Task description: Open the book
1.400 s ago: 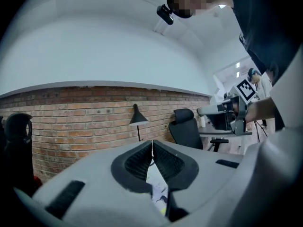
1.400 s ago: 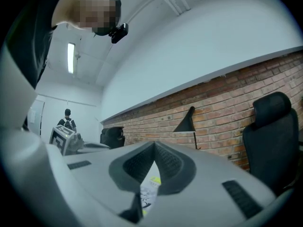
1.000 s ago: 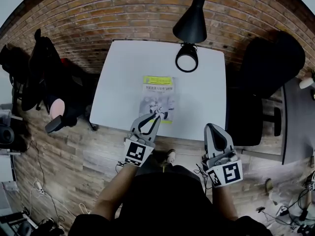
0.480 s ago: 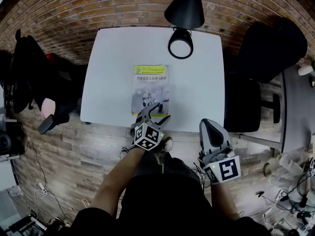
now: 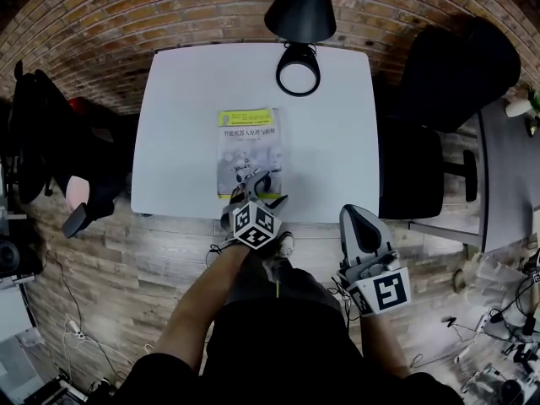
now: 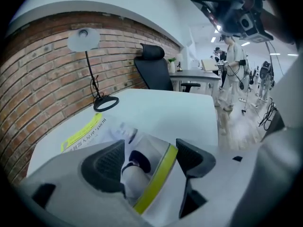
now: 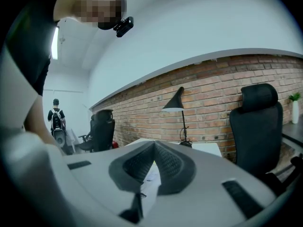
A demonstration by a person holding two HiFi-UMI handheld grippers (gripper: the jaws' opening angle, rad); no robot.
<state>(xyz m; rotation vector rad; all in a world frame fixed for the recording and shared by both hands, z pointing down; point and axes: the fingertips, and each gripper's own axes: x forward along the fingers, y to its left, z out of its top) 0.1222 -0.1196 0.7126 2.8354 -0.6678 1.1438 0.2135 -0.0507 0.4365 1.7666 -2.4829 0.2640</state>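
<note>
The book (image 5: pixel 249 150), shut, lies face up on the white table (image 5: pixel 337 142), its cover grey-white with a yellow band at each end. My left gripper (image 5: pixel 257 186) reaches over the table's near edge to the book's near end. In the left gripper view its jaws have just been opening and the left gripper (image 6: pixel 149 161) stands wide, with the near end of the book (image 6: pixel 90 129) showing between the pads and neither pad pressing on it. My right gripper (image 5: pixel 361 219) hangs off the table at the right, its jaws together. In its own view the right gripper (image 7: pixel 154 150) holds nothing.
A black desk lamp (image 5: pixel 297 66) stands at the table's far edge, beyond the book. A black office chair (image 5: pixel 447 83) is right of the table and another dark chair (image 5: pixel 34 133) left of it. A brick wall runs behind. The floor is wooden.
My left gripper came down and forward to the book's near end, and its jaws went from shut to wide open. The right gripper sank slightly.
</note>
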